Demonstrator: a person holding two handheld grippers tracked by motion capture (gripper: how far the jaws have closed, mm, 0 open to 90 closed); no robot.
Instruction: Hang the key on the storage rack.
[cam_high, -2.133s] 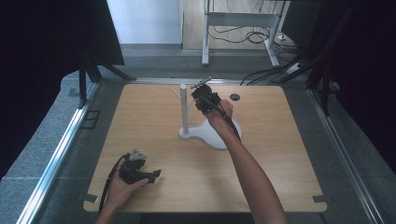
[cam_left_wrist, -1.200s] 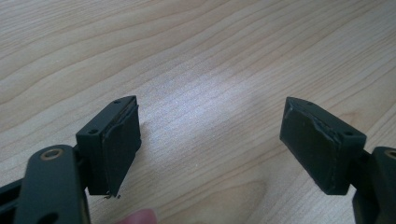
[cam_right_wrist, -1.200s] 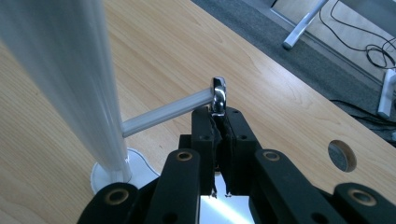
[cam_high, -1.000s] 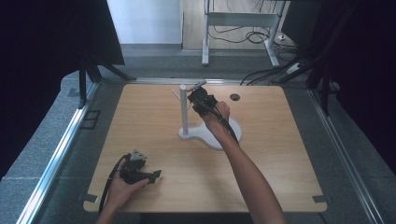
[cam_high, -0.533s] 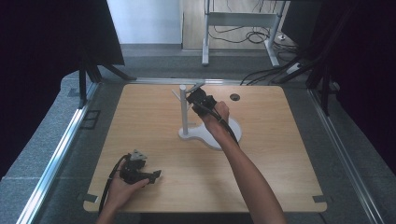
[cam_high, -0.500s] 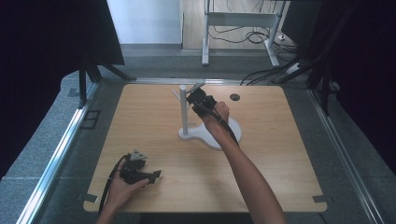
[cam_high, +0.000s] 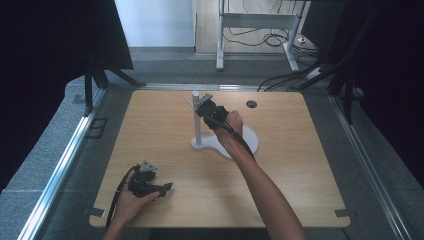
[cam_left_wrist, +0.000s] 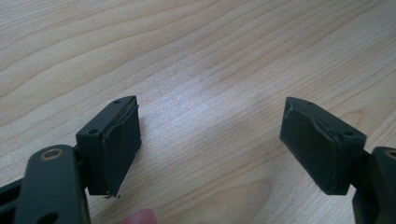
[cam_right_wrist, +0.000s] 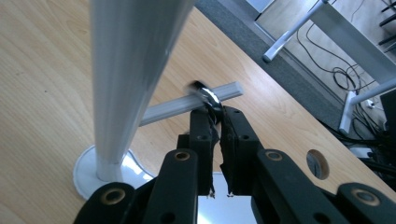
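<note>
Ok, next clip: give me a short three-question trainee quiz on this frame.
1. True or false: the left gripper holds something.
2. What does the right gripper pinch? A) a ring B) a cable C) a cup
3. Where does that thing sit?

Key
1. False: its jaws stand open over bare table.
2. A.
3. On the side peg of the white stand, near the peg's tip.
</note>
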